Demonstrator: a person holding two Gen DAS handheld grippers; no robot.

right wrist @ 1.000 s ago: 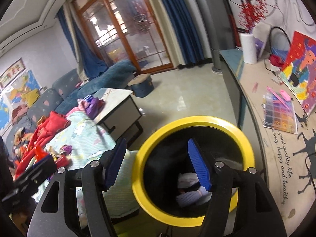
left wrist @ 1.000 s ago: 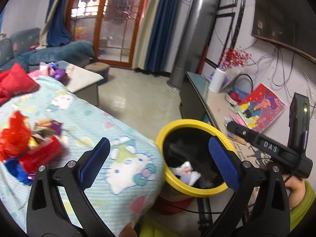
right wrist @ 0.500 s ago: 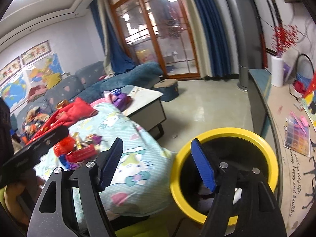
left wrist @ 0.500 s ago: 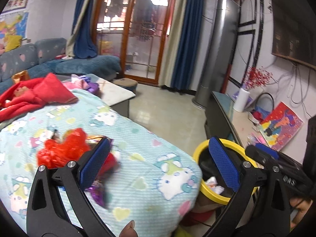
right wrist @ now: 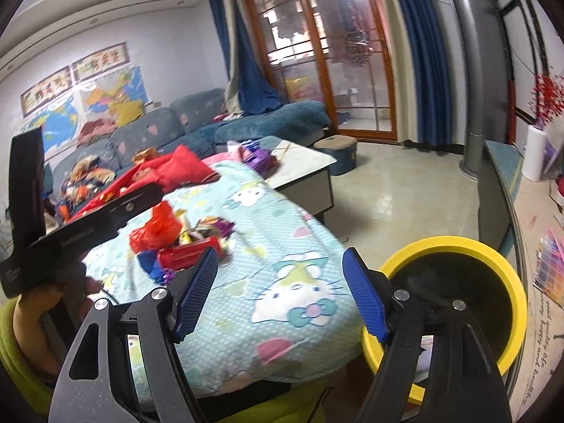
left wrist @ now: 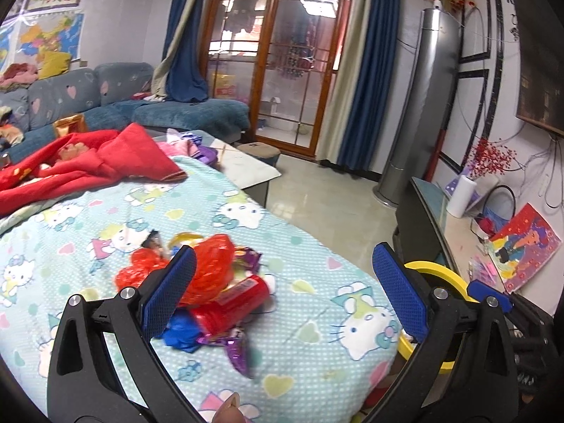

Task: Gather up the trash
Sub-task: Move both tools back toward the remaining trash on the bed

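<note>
On the Hello Kitty blanket [left wrist: 225, 211] a crumpled trash pile [left wrist: 211, 292] lies, its red tube [left wrist: 231, 301] pointing upper-right, while my left gripper [left wrist: 282, 289] and right gripper [right wrist: 278, 296] jaws are spread, empty.

Bin [right wrist: 458, 246] contents hidden behind the tongs — wrapper pile [left wrist: 218, 292] blurred.

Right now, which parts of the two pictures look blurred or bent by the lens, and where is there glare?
Left wrist view: the trash pile is slightly motion-blurred, the purple wrapper most; door frames bow outward; a ceiling lamp glares in the glass door. Right wrist view: the trash pile is smeared too, the yellow bin sharper; the floor shows a pale reflection.
</note>
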